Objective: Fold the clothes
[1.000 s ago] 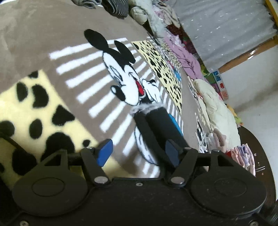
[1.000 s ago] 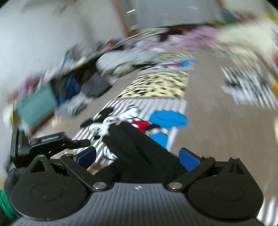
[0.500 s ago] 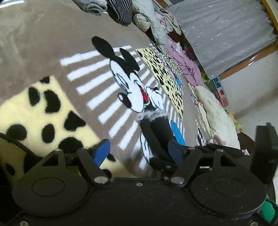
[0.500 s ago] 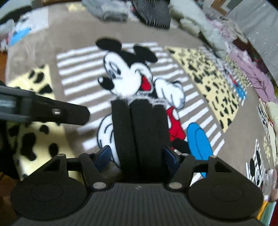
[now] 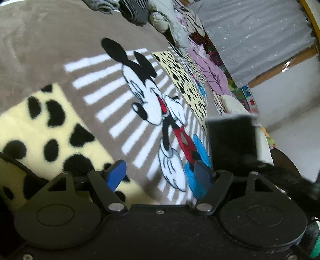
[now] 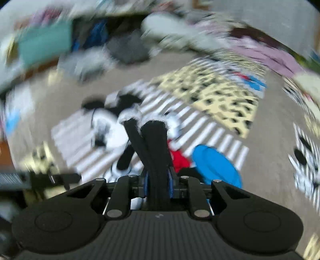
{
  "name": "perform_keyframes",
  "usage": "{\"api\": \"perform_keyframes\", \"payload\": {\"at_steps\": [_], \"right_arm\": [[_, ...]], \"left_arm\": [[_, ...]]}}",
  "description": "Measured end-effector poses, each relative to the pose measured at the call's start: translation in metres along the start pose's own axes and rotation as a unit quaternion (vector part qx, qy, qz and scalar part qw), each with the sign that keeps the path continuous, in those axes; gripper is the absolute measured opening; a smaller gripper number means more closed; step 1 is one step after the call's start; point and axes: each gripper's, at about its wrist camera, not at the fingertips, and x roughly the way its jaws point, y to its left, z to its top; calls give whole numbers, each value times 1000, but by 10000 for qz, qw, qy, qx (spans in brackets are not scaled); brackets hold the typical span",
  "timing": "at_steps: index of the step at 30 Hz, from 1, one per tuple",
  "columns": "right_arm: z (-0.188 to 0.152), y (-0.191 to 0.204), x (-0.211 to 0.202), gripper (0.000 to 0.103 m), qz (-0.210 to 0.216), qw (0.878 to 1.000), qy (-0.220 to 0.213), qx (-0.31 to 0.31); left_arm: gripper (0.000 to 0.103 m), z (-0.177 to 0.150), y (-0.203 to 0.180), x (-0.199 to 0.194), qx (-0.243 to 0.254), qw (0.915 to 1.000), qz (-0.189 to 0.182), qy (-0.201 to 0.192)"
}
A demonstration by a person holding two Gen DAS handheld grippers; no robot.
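Note:
A folded black garment with a fuzzy white edge [image 6: 154,144] sticks forward from my right gripper [image 6: 158,180], which is shut on it and holds it above the Mickey Mouse blanket [image 6: 220,96]. The same black garment [image 5: 232,138] shows at the right of the left wrist view, lifted off the blanket [image 5: 50,50]. My left gripper [image 5: 160,173] is open and empty, low over the blanket's yellow spotted patch and the Mickey figure. The right wrist view is blurred by motion.
Piles of unfolded clothes line the blanket's far edge: grey and striped items [image 5: 132,10], pink and purple ones [image 5: 210,64], a cream one [image 5: 236,104]. A grey curtain [image 5: 260,36] hangs behind. More clothes [image 6: 124,50] lie at the far left in the right wrist view.
My right gripper has closed on the black garment and lifted it off the blanket, swinging right. The garment no longer lies in front of my left gripper, which stays open.

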Motion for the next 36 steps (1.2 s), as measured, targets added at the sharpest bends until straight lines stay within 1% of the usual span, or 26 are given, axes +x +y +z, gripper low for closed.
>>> {"api": "perform_keyframes", "payload": {"at_steps": [3, 6, 8, 11, 13, 15, 18, 19, 21, 23, 26, 28, 29, 30, 33, 34, 35, 36], "right_arm": [[-9, -39, -44, 20, -7, 9950, -607, 791], [-29, -78, -82, 20, 13, 9812, -1176, 1528], [-48, -102, -103, 20, 67, 9683, -1556, 1955], [-82, -129, -126, 20, 68, 9471, -1965, 2535], [-108, -147, -136, 20, 100, 9284, -2184, 3006], [-135, -162, -138, 20, 112, 9104, -2326, 3421], [-175, -176, -140, 20, 72, 8807, -2424, 4069], [-189, -180, -140, 20, 74, 8686, -2447, 4308], [-219, -189, -138, 20, 44, 8381, -2423, 4887], [-243, -194, -137, 20, -78, 8182, -2293, 5272], [-270, -198, -134, 26, -242, 7982, -2035, 5664], [-284, -202, -132, 42, -330, 7820, -1892, 5930], [-290, -202, -132, 46, -361, 7757, -1894, 6009], [-295, -202, -133, 53, -386, 7703, -1927, 6066], [-306, -202, -133, 60, -397, 7556, -2021, 6218], [-308, -202, -132, 61, -390, 7534, -2027, 6243], [-309, -203, -130, 61, -385, 7524, -2022, 6258], [-310, -204, -127, 57, -375, 7530, -2052, 6241]], "left_arm": [[75, -4, -6, 3, 178, 9998, -63, 75], [75, -9, -13, 5, 359, 9991, -159, 157], [75, -12, -18, 6, 479, 9984, -223, 211], [75, -17, -24, 10, 673, 9968, -303, 316], [75, -20, -28, 12, 805, 9955, -323, 391], [75, -24, -31, 15, 961, 9936, -343, 476], [75, -32, -38, 17, 1186, 9903, -389, 615], [75, -34, -40, 18, 1244, 9890, -438, 668], [75, -38, -44, 19, 1365, 9864, -518, 759], [75, -43, -48, 21, 1480, 9839, -543, 840], [75, -49, -51, 25, 1596, 9814, -486, 951], [75, -53, -52, 28, 1660, 9799, -434, 1019], [75, -54, -53, 29, 1676, 9794, -421, 1048], [75, -55, -53, 30, 1691, 9788, -415, 1075], [75, -59, -55, 32, 1820, 9759, -337, 1159], [73, -61, -57, 32, 1905, 9741, -333, 1171], [55, -63, -58, 32, 2001, 9721, -338, 1179], [39, -64, -59, 32, 2061, 9707, -319, 1190]]}}
